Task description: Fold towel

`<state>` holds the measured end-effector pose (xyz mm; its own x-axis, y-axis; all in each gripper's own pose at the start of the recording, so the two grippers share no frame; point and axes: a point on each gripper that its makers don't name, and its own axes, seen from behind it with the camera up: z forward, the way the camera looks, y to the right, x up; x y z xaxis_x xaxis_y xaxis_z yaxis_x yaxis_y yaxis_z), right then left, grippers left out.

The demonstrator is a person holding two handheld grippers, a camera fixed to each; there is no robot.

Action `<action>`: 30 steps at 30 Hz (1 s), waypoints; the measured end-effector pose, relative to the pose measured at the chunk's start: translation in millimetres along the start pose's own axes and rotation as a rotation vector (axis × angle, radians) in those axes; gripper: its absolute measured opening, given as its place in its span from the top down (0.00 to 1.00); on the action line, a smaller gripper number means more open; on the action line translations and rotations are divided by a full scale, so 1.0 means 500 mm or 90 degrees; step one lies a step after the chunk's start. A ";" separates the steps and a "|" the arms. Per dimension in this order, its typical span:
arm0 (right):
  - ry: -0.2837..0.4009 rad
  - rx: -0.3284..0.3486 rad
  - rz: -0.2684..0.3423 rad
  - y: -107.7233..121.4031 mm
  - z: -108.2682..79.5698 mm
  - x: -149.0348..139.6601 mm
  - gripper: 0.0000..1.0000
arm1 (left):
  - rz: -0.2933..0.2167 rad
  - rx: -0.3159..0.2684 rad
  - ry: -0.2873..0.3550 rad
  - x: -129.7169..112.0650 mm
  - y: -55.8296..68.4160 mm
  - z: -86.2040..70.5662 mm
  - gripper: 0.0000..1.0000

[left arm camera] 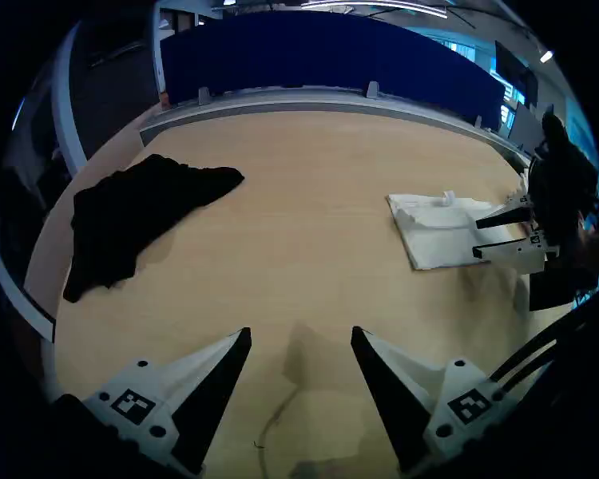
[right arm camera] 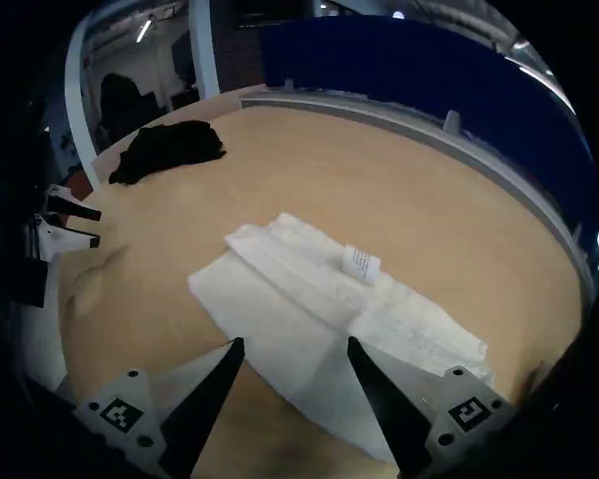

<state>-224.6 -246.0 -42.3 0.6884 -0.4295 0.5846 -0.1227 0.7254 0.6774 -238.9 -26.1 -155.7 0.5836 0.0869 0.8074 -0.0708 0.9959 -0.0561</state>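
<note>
Wood table (left arm camera: 315, 176), blue divider (left arm camera: 323, 52) along its far edge.

Black cloth (left arm camera: 132, 215) lies crumpled at the far left in the left gripper view, well apart from the towel.

Towel (right arm camera: 299, 319) is white and lies flat on the table. It is partly folded: one layer doubled over into a long band, with a single layer showing beside it. In the right gripper view it sits directly ahead. In the left gripper view it is off to the right.

Right gripper (right arm camera: 294, 342): fingers spread, nothing between them, tips over the towel's near edge. Can't tell if they touch the fabric.

Left gripper (left arm camera: 299, 330): fingers spread, nothing held, over bare table, well apart from the towel.

A small white tag (right arm camera: 361, 263) sits on the towel's folded band.
</note>
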 end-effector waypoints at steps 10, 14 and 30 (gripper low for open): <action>0.006 -0.011 -0.005 0.029 0.018 0.029 0.00 | 0.001 -0.003 0.001 0.001 0.003 -0.002 0.07; 0.009 -0.017 -0.008 0.045 0.025 0.043 0.00 | 0.001 -0.003 0.001 0.002 0.002 -0.003 0.07; 0.014 -0.027 -0.012 0.074 0.045 0.071 0.00 | 0.003 -0.005 0.001 0.008 0.000 -0.002 0.07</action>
<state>-221.0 -246.5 13.7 0.7058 -0.4312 0.5620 -0.0803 0.7395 0.6683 -235.9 -25.5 -153.3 0.5849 0.0920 0.8058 -0.0679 0.9956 -0.0644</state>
